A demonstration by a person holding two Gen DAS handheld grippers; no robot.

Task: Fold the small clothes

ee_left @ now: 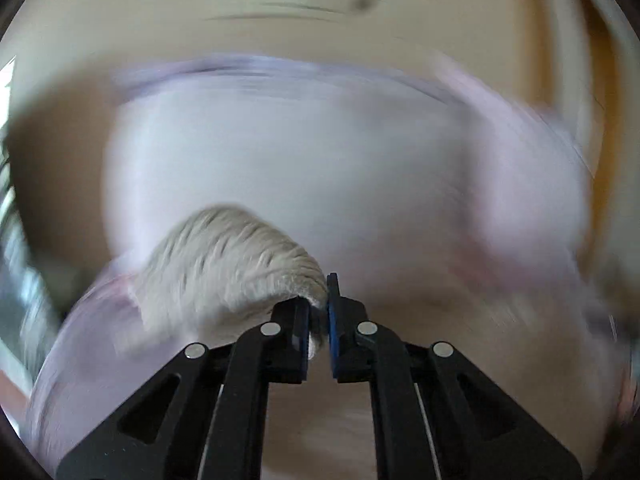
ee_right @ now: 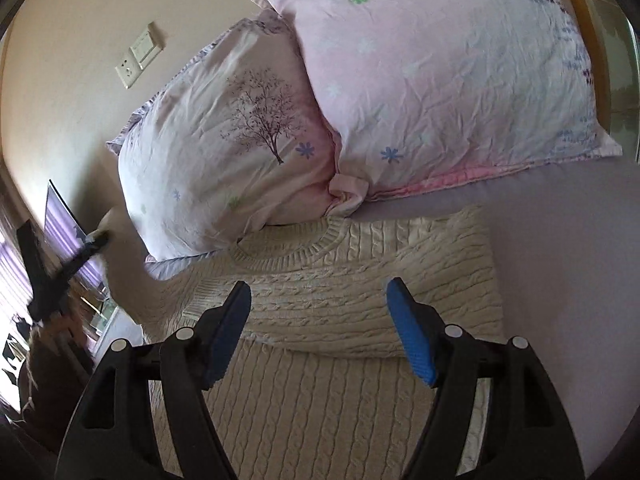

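Note:
A cream cable-knit sweater (ee_right: 332, 292) lies on the lavender bed sheet (ee_right: 560, 248), its neckline toward the pillows and its right sleeve folded across the chest. My right gripper (ee_right: 318, 300) is open and empty, just above the sweater's chest. My left gripper (ee_left: 319, 304) is shut on the sweater's left sleeve (ee_left: 224, 264) and holds it up. The left wrist view is blurred by motion. The left gripper also shows at the far left of the right wrist view (ee_right: 96, 240), raised off the bed with cream knit in it.
Two pink floral pillows (ee_right: 240, 148) (ee_right: 440, 72) lie against the wall just beyond the sweater's neckline. A wall socket and switch (ee_right: 138, 56) are above them. The bed's left edge and a room with furniture (ee_right: 60, 320) lie to the left.

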